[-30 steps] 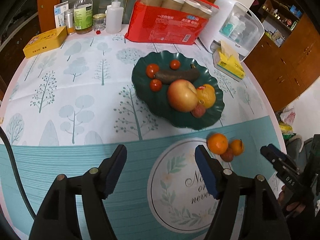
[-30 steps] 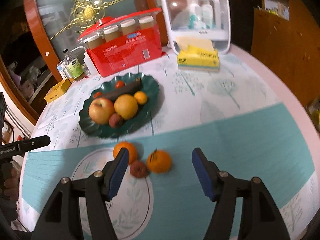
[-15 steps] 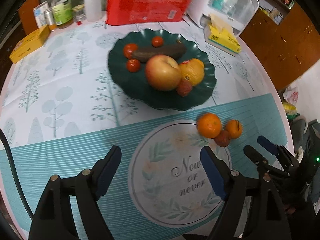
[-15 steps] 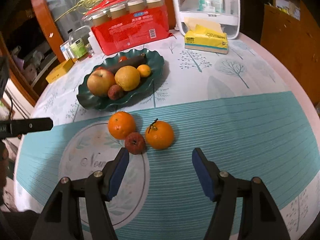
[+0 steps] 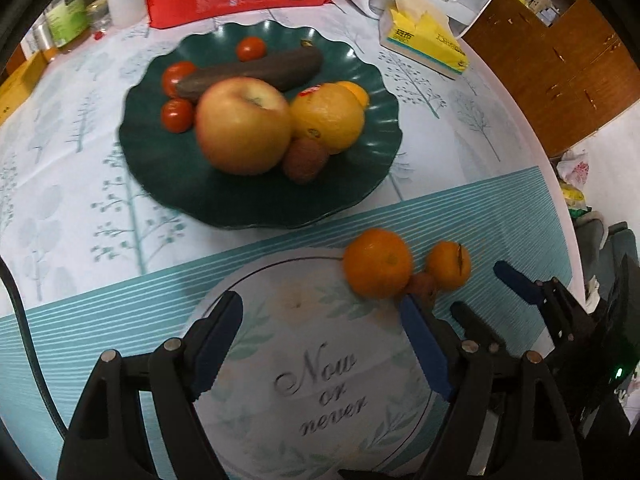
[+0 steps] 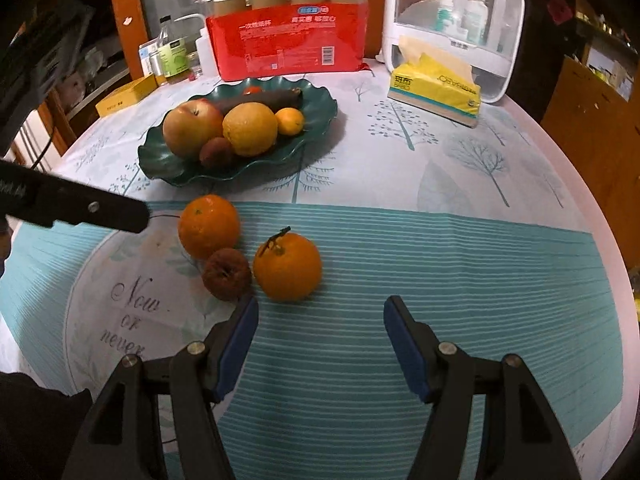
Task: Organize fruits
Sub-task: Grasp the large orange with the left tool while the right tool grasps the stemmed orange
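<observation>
A dark green plate (image 5: 160, 184) (image 6: 320, 120) holds an apple (image 5: 242, 124), a large orange (image 5: 328, 114), a dark banana (image 5: 256, 72), small tomatoes and a brown lychee. On the cloth in front of it lie an orange (image 6: 209, 226) (image 5: 378, 262), a stemmed mandarin (image 6: 287, 266) (image 5: 448, 266) and a brown lychee (image 6: 227, 274) touching them. My right gripper (image 6: 318, 340) is open and empty just short of the mandarin. My left gripper (image 5: 320, 344) is open and empty, near the orange. The right gripper also shows in the left wrist view (image 5: 476, 300).
At the back stand a red box of cups (image 6: 288, 46), a white storage case (image 6: 456, 28), a yellow tissue pack (image 6: 436, 88), bottles (image 6: 174, 56) and a yellow box (image 6: 126, 94). The round table's edge (image 6: 600, 208) curves along the right.
Both grippers have moved forward toward the loose fruit. The plate and fruit look larger and closer in both views. Jaws stay open.
</observation>
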Action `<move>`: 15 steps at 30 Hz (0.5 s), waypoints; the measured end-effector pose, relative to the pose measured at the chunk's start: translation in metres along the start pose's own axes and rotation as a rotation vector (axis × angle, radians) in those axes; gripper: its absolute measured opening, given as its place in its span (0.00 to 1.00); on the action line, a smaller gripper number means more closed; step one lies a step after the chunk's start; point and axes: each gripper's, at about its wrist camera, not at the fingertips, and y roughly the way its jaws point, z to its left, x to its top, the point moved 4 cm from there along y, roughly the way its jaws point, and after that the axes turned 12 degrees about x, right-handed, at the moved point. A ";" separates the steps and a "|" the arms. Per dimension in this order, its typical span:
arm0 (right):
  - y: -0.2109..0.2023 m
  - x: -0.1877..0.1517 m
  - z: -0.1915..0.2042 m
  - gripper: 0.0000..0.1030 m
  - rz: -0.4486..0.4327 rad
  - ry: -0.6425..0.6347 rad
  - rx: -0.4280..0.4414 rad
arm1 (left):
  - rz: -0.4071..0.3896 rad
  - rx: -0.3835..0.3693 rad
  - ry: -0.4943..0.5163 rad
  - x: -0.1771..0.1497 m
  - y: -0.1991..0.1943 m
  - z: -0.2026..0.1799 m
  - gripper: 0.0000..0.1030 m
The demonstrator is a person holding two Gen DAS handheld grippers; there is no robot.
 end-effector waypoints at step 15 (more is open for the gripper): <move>0.020 0.003 0.007 0.49 0.024 -0.087 0.035 | 0.017 -0.032 -0.008 0.018 0.037 -0.036 0.67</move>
